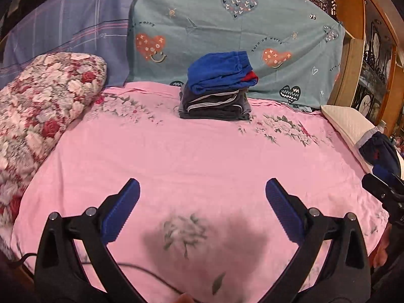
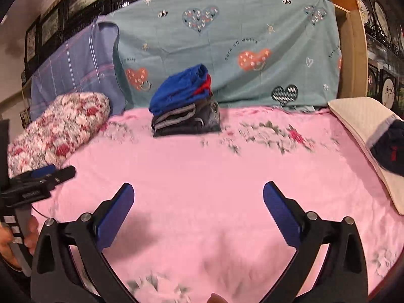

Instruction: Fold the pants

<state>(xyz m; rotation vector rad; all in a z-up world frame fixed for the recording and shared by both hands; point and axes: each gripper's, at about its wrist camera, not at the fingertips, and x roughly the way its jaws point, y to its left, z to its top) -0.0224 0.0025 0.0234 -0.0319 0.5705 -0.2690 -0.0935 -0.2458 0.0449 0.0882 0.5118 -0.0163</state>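
Note:
A stack of folded pants (image 1: 217, 93) sits at the far side of the pink bed sheet (image 1: 192, 156), with blue pants (image 1: 219, 72) on top of dark ones with white stripes. In the right wrist view the same stack (image 2: 185, 107) stands left of centre. A dark blue garment (image 1: 378, 149) lies on the pillow at the right edge, seen too as the dark garment (image 2: 391, 149). My left gripper (image 1: 202, 188) hangs open over bare sheet, nothing between its blue pads. My right gripper (image 2: 198, 190) is open and empty too, well short of the stack.
A rolled floral quilt (image 1: 43, 116) lies along the left side. A cream pillow (image 2: 358, 126) lies at the right. A teal sheet with hearts (image 1: 240, 25) and a striped blue cloth (image 1: 70, 30) hang behind the bed. Wooden shelving (image 1: 358, 50) stands at the far right.

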